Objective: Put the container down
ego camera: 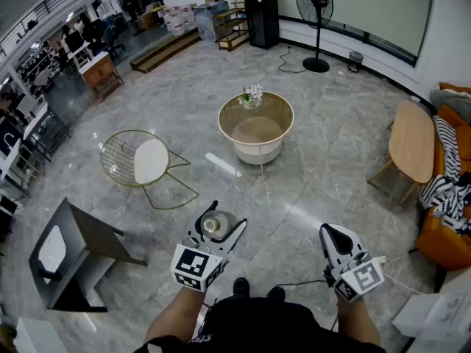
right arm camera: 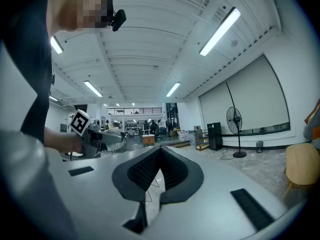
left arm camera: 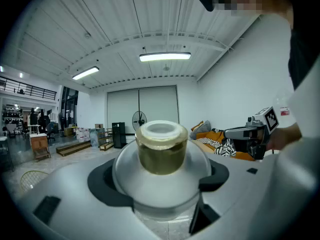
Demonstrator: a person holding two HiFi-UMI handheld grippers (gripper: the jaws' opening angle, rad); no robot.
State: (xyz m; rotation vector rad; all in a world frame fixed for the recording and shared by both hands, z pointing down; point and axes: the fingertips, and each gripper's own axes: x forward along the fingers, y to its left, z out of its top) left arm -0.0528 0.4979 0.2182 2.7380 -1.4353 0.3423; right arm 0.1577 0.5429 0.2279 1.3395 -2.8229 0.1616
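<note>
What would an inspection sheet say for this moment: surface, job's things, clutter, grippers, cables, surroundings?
Surface: glossy grey tiled floor; round glass-topped table ahead, with flowers on it.
Job's things: clear lidded container, not set down, held above the floor.
Clutter: boxes far off; nothing seen nearby.
Grippers: left gripper clamped wide on the container; right gripper shut, empty.
Cables: thin lead at the right gripper; fan's cord on the floor.
Surroundings: wire chair, dark side table, standing fan, wooden table, orange sofa.
</note>
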